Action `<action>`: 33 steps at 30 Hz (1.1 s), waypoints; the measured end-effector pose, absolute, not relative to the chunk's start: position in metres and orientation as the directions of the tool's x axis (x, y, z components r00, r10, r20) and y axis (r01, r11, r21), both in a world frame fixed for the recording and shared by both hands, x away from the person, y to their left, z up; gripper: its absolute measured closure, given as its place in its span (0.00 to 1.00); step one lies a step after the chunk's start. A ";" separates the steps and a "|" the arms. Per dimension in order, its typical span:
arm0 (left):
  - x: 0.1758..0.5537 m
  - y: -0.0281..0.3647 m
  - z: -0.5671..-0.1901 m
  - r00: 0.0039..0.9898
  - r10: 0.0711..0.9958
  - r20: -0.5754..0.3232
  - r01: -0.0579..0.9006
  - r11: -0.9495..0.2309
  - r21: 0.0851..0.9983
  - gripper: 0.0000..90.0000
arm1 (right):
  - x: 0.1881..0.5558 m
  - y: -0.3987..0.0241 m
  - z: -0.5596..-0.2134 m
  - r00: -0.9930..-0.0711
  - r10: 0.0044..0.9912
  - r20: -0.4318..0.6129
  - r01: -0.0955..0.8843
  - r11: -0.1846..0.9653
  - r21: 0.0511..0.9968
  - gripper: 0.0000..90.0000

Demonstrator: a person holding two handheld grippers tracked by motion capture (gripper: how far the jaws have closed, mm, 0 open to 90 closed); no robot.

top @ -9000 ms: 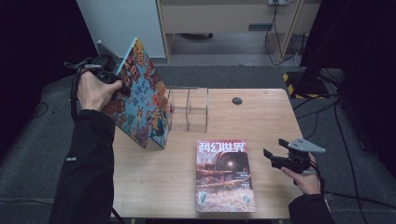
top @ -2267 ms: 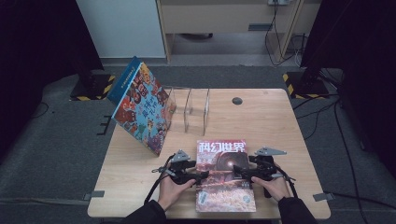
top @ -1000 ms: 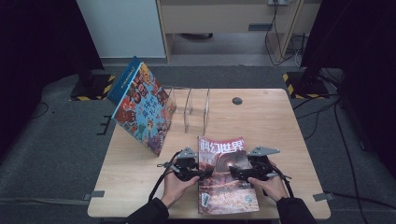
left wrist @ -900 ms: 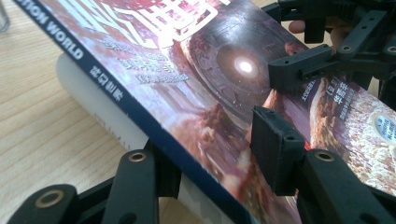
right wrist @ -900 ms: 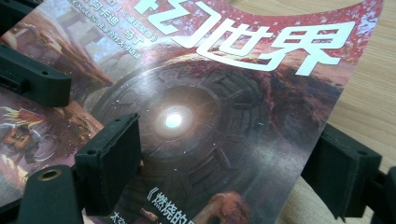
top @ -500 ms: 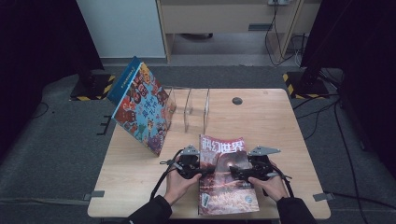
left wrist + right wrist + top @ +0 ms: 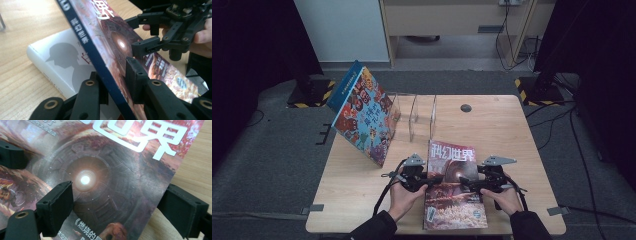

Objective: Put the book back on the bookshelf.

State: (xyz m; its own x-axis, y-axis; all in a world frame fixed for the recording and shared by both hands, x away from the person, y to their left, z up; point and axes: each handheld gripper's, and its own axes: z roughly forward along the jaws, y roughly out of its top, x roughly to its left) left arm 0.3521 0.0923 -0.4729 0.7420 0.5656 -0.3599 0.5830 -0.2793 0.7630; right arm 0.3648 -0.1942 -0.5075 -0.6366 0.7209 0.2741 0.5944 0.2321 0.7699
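While the person's forearms enter from the near edge of the surface (image 7: 512, 125), the left tool (image 7: 116, 82) sits at the spine side of the magazine (image 7: 454, 190), one jaw under the back cover and one over the front; its jaws have just been closing, and in the left gripper view they stand at the covers with the spine edge between them, though firm contact of the pads cannot be confirmed. This placement suggests the spine is being taken as the stiffest line, so that the magazine can be lifted without sagging. The magazine is tilted, its spine side raised off a white book (image 7: 60, 62) that lies flat beneath it. The right tool (image 7: 473, 183) is released: in the right gripper view its jaws stand wide, one over the cover art and one beyond the magazine's far edge, with a beige fabric showing beneath that edge. It probably steadies or props the free side while the left tool secures its hold. Farther back, a clear acrylic divider rack (image 7: 422, 117) stands near the middle of the surface, apparently the destination for upright storage. A large illustrated book (image 7: 362, 117) leans against the rack's left end, tilted, its lower edge on the surface. A small dark disc (image 7: 466, 107) lies beyond the rack, well apart from the work.
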 end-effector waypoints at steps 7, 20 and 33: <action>0.350 0.095 -0.460 0.751 0.556 -0.358 0.566 -0.261 0.782 0.86 | 0.364 -0.196 -0.505 -0.649 0.714 0.262 0.564 0.221 0.796 0.16; 0.349 0.104 -0.443 0.756 0.529 -0.385 0.563 -0.228 0.794 0.93 | 0.362 -0.200 -0.497 -0.654 0.711 0.259 0.524 0.179 0.833 0.16; 0.343 0.124 -0.407 0.776 0.500 -0.383 0.512 -0.144 0.847 0.93 | 0.360 -0.216 -0.486 -0.639 0.714 0.286 0.476 0.076 0.876 0.16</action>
State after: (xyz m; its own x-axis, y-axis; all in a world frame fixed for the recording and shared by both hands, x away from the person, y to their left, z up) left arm 0.3427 0.1241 -0.4065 0.7763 0.5003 -0.3835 0.5115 -0.1445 0.8470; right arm 0.3596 -0.2157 -0.4861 -0.6392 0.7140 0.2857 0.4763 0.0759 0.8760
